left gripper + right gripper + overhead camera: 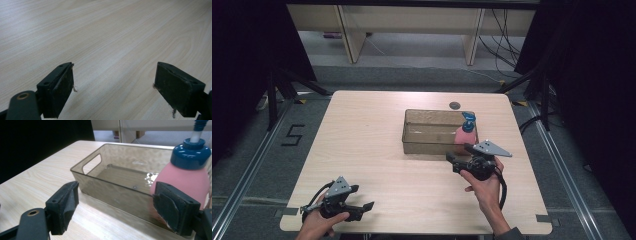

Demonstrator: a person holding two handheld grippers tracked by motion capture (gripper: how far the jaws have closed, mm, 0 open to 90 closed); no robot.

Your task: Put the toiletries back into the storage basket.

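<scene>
Pink bottle (463, 135) with a blue pump cap, upright in the right end of the clear bin (432, 145), right of centre in the high view. The bin sits on the desk (362, 150), and its remaining floor is bare. In the right gripper view the bottle (185, 180) occupies the upper right of the frame, behind the near wall of the bin (112, 192). The right gripper (455, 161), lower right of centre in the high view, hangs just outside that near wall with its jaws spread wide and nothing between them; its right jaw overlaps the bottle's lower body in its own view, though contact cannot be told. The left gripper (362, 206), at the lower left of the high view, is likewise spread open over bare desk (105, 37), well apart from the bin. The step in hand appears to be either an approach to the bottle or a release of it; which cannot be told. A grasp would call for lifting the right gripper over the bin wall and centring both jaws about the bottle's body before closing.
</scene>
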